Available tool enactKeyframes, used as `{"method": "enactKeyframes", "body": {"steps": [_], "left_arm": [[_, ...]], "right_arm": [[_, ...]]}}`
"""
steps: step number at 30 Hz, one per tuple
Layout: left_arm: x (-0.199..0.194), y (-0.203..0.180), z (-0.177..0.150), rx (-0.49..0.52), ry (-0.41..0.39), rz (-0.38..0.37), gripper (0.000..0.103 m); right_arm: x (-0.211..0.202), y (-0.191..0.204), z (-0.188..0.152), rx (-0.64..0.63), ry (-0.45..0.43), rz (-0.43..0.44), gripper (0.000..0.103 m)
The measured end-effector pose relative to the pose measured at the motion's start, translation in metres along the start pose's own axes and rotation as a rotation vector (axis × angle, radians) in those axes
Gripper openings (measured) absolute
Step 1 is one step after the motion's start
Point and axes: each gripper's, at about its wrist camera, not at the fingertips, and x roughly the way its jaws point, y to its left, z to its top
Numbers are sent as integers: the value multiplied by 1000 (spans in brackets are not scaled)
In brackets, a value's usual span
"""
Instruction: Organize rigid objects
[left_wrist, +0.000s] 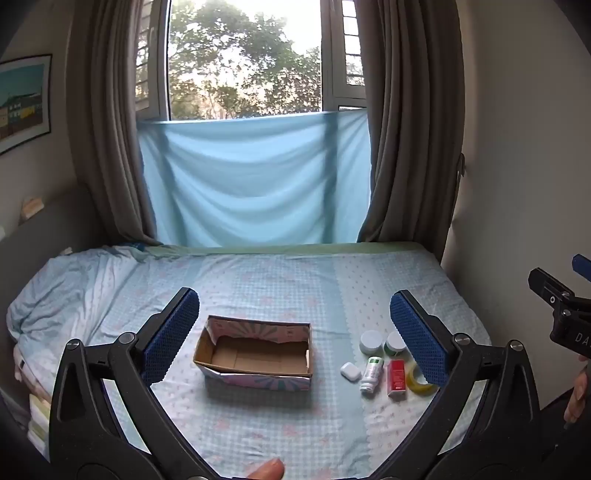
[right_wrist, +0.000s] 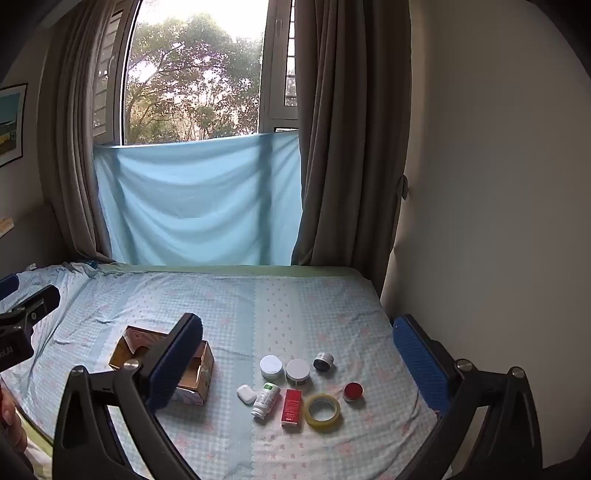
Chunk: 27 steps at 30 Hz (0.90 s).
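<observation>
An open, empty cardboard box (left_wrist: 255, 352) (right_wrist: 201, 365) lies on the bed. To its right lie a white earbud case (right_wrist: 246, 393), a white bottle on its side (right_wrist: 266, 400), a red box (right_wrist: 291, 406), a tape roll (right_wrist: 322, 410), two white-lidded jars (right_wrist: 271, 366) (right_wrist: 297, 371), a dark jar (right_wrist: 323, 361) and a red-lidded tin (right_wrist: 353, 391). My left gripper (left_wrist: 295, 332) is open and empty above the box. My right gripper (right_wrist: 295, 350) is open and empty above the items; it also shows at the edge of the left wrist view (left_wrist: 561, 306).
The bed (left_wrist: 258, 277) has a light blue patterned sheet, with rumpled bedding (left_wrist: 55, 291) at the left. A wall (right_wrist: 498, 221) runs along the bed's right side. Curtains and a window with a blue cloth (left_wrist: 255, 184) stand behind the bed.
</observation>
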Motion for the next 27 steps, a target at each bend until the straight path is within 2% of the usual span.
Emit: {"method": "enactKeyframes", "body": {"steps": [2, 4, 7, 9, 14, 27], "left_arm": [[1, -1, 1, 19, -6, 16, 103], [-3, 10, 0, -5, -31, -17, 103], [-5, -2, 2, 37, -42, 13, 103], [-7, 3, -1, 22, -46, 2, 103], [-5, 4, 3, 18, -29, -2, 103], [0, 1, -1, 34, -23, -30, 103]], "right_arm": [[1, 0, -1, 7, 10, 5, 103], [2, 0, -1, 4, 7, 2, 103], [-1, 1, 3, 7, 2, 4, 103], [1, 0, 4, 10, 0, 1, 103], [10, 4, -6, 10, -5, 10, 103], [8, 11, -4, 2, -11, 2, 103]]}}
